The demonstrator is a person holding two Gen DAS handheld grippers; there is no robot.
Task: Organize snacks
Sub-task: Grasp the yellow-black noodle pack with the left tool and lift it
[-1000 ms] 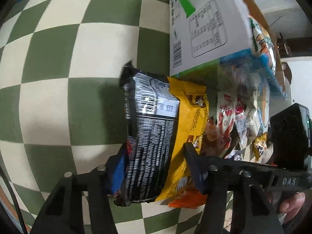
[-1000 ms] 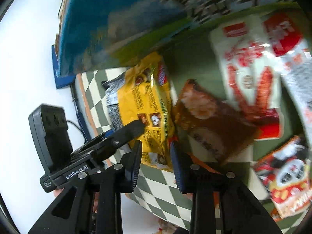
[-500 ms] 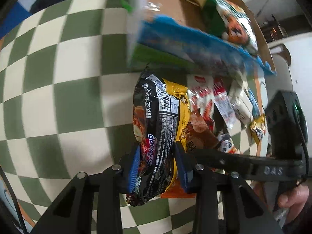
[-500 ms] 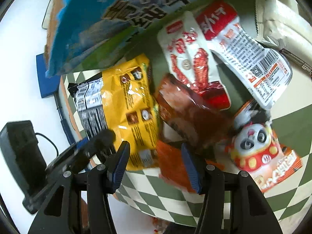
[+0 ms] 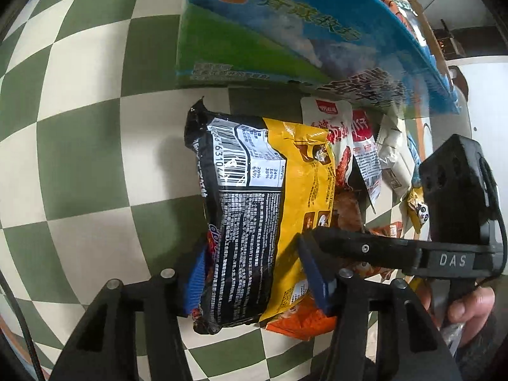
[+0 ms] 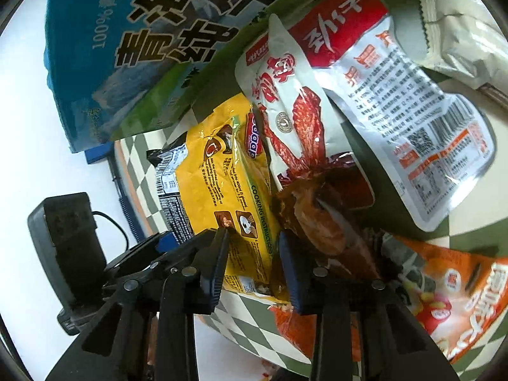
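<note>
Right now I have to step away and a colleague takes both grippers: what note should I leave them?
Left gripper: shut on the black noodle packet, held lifted over the checkered table.
Right gripper: open, fingers either side of the yellow noodle packet; no grip yet.
Still on the table: red-and-white pouches, brown meat pack, orange bag, beside the blue-green box.
Done: one packet picked up. Left: place it, then sort the rest.
</note>
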